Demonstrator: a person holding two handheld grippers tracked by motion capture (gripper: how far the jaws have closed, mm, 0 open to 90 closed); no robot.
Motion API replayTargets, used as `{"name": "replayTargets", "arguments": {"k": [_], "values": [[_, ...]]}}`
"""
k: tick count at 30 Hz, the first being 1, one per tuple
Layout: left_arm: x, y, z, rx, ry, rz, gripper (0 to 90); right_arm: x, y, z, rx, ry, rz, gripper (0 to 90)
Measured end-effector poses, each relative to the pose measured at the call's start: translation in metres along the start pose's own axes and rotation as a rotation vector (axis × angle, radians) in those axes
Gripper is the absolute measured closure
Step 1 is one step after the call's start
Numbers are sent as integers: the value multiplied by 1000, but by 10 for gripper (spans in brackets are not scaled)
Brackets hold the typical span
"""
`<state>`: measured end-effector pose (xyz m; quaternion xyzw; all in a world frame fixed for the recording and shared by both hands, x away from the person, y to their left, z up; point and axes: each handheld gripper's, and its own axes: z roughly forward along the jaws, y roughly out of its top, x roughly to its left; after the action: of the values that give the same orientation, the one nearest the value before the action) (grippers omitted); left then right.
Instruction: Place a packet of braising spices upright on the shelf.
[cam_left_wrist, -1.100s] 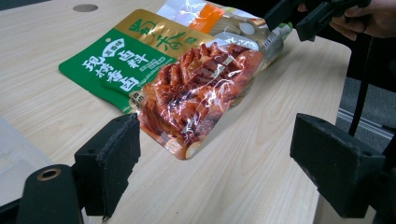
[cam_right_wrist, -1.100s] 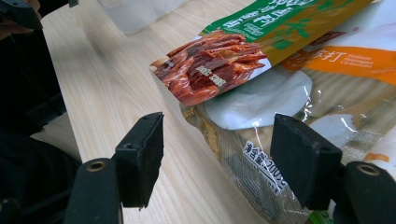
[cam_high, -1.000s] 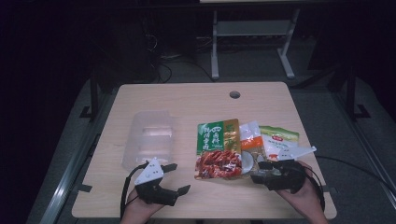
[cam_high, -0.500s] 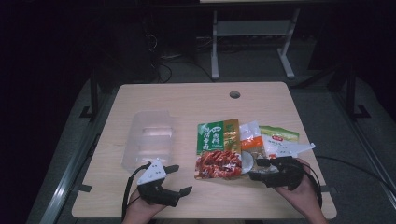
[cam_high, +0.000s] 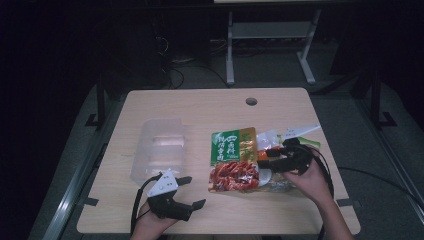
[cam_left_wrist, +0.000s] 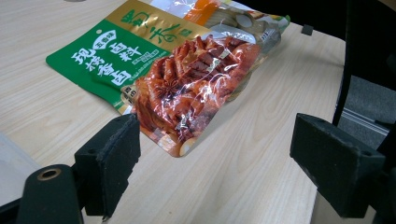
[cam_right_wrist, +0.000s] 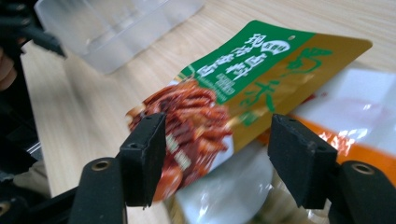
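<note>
Since a second ago the right hand-held gripper (cam_high: 270, 157) has moved forward over the pile of packets, and the left hand-held gripper (cam_high: 192, 192) has drifted a little toward the near edge. Green-and-gold snack pouch (cam_high: 234, 160) — red food showing through its clear lower half — lies flat on the wooden surface (cam_high: 200, 107), right of centre, overlapping an orange-and-white packet (cam_right_wrist: 369, 140) and a clear bag (cam_right_wrist: 224, 196) beneath it. In the right gripper view the jaws stand spread, one on each side of the pouch's near edge, not pinching it. In the left gripper view the jaws also stand wide apart, low over the surface, with the pouch's lower corner between and beyond them, untouched. A clear plastic tray (cam_high: 160, 150) sits left of the pouch, well apart from it — just beyond the left hand-held gripper.
</note>
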<state>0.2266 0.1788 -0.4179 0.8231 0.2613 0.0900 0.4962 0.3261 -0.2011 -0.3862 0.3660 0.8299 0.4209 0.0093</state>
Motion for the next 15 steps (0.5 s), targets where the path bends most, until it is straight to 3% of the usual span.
{"name": "replayTargets", "arguments": {"k": [5, 15], "values": [[1, 0, -1, 0, 15, -2, 161, -16, 25, 17, 68, -11, 37, 385], [2, 1, -1, -3, 14, -13, 160, -35, 43, 43, 141, -42, 72, 396]]}}
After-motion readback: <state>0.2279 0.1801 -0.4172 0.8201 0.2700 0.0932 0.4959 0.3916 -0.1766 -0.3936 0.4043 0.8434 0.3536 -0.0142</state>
